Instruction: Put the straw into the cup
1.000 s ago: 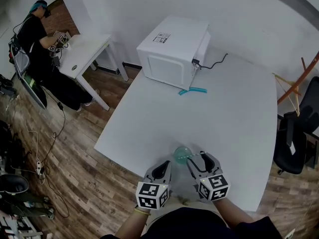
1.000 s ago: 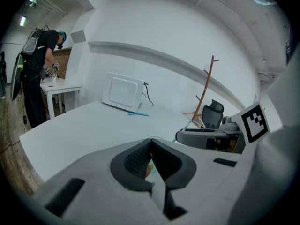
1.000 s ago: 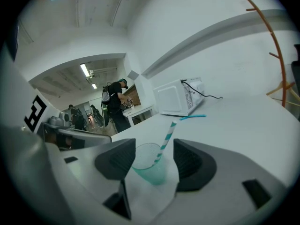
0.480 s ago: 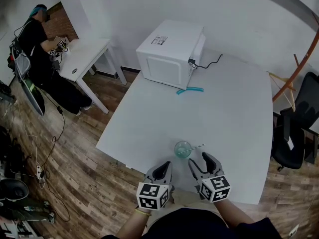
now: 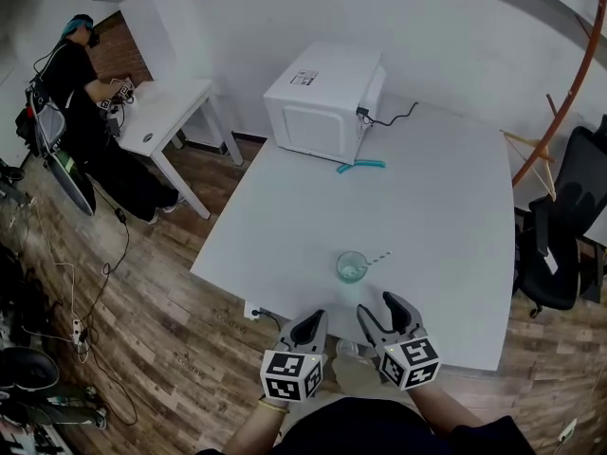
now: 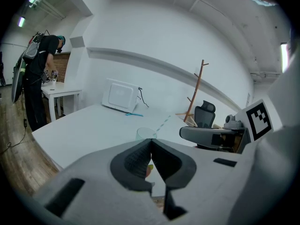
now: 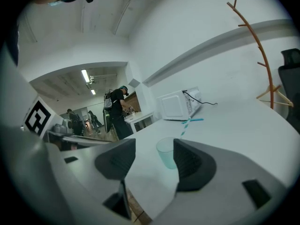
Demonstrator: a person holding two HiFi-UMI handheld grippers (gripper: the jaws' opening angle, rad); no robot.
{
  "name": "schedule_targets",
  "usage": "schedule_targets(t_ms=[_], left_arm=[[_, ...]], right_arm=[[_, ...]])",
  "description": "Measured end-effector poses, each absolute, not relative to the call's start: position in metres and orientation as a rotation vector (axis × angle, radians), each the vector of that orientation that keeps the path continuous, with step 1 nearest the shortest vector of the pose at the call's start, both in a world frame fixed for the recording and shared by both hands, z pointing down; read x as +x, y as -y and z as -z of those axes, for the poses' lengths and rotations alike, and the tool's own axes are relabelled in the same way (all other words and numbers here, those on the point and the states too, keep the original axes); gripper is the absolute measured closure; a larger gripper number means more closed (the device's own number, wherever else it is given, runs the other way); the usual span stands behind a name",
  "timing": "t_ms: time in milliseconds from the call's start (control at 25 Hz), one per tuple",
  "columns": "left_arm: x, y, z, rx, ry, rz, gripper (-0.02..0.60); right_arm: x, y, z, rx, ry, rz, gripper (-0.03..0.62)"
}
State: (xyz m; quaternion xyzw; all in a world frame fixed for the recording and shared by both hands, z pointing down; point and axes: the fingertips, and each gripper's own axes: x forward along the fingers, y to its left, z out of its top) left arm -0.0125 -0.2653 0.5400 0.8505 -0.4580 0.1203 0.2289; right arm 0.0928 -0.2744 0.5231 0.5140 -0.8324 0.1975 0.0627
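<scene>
A clear greenish cup (image 5: pixel 350 267) stands on the white table (image 5: pixel 427 216) near its front edge. A striped straw (image 5: pixel 377 257) leans out of the cup to the right. My left gripper (image 5: pixel 319 316) is shut and empty, at the table's front edge below and left of the cup. In the left gripper view the cup (image 6: pixel 146 133) and straw (image 6: pixel 163 123) show just beyond the closed left gripper (image 6: pixel 151 140). My right gripper (image 5: pixel 379 306) is open and empty, short of the cup. In the right gripper view the cup (image 7: pixel 166 153) and straw (image 7: pixel 186 124) lie ahead of the right gripper (image 7: pixel 154 145).
A white microwave (image 5: pixel 323 102) sits at the table's far side with a black cable (image 5: pixel 394 117), and two teal sticks (image 5: pixel 360 166) lie before it. A black office chair (image 5: pixel 561 245) and a wooden coat stand (image 5: pixel 569 83) are on the right. A person (image 5: pixel 81 83) works at a small desk (image 5: pixel 166 107) far left.
Both grippers have drawn back from the cup toward the table's front edge. The straw, which lay beside the right gripper's fingers a second ago, now stands free in the cup.
</scene>
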Motion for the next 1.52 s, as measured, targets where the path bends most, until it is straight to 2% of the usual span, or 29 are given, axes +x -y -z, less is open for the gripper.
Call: schedule_targets(t_ms=[360, 640, 760, 1520], left_arm=[[-0.022, 0.220, -0.538, 2.361, 1.247, -0.325, 0.563], [-0.022, 0.182, -0.542, 2.353, 1.245, -0.318, 0.563], [-0.025, 0.169, -0.539, 2.351, 1.256, -0.298, 0.563], [-0.041, 0.111, -0.538, 2.345, 1.263, -0.278, 0.563]], right_arm=[[0.077, 0.221, -0.508, 1.542, 2.573, -0.546, 0.363], [0.079, 0.178, -0.500, 1.575, 2.567, -0.500, 0.506], [0.079, 0.165, -0.495, 1.579, 2.567, -0.470, 0.534], [0.064, 0.108, -0.486, 1.557, 2.581, -0.434, 0.554]])
